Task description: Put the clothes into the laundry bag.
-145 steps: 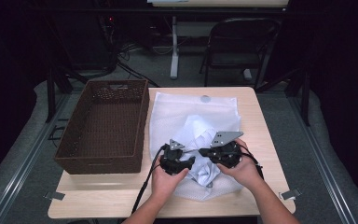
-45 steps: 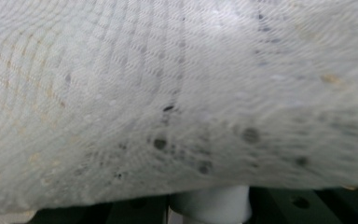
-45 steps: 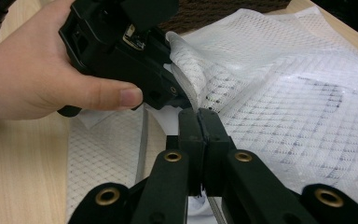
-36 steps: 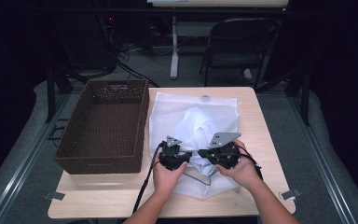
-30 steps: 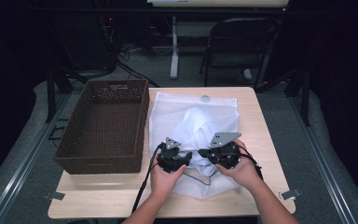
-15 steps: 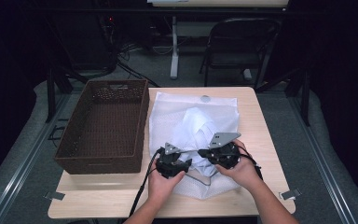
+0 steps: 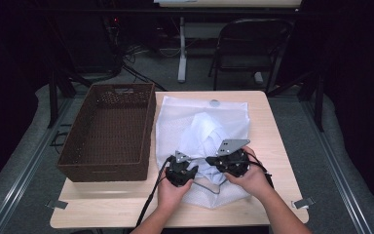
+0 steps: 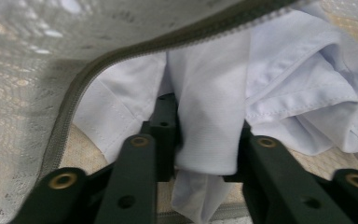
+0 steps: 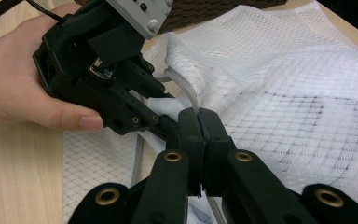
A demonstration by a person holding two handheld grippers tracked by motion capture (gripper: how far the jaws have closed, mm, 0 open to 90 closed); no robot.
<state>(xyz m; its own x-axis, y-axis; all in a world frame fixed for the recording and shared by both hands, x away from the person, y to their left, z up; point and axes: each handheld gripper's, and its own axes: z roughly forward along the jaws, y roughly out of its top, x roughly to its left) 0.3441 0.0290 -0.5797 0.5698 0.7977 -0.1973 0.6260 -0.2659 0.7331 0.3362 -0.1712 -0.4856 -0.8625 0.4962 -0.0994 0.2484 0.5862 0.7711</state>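
Left gripper [image 7: 180,171]: at about 6 o'clock on the surface, nearest the person; its jaws are closed on a fold of the white shirt [image 8: 209,121], pinched firmly, with the cloth bunched between them. In the left gripper view the bag's zipper edge [image 8: 121,58] arches over the jaws, so this gripper reaches in through the opening.

Right gripper [image 7: 230,163]: just beside the left one, toward 5 o'clock; its jaws are pressed fully together on the zipper-side rim of the mesh laundry bag [image 9: 279,70]. Judged purpose: it lifts the rim and keeps the mouth open so the shirt can pass.

White shirt: lies at the middle of the surface, partly inside the bag, with a fold at the near opening held by the left gripper.

Mesh laundry bag: spread flat from 6 toward 12 o'clock, its mouth facing the person so both grippers reach it easily.

Wicker basket [image 7: 108,130]: at 9 to 10 o'clock, just beside the bag, empty; probably there to receive laundry.

Chair [image 7: 246,46]: at 12 o'clock, on the floor beyond the surface.
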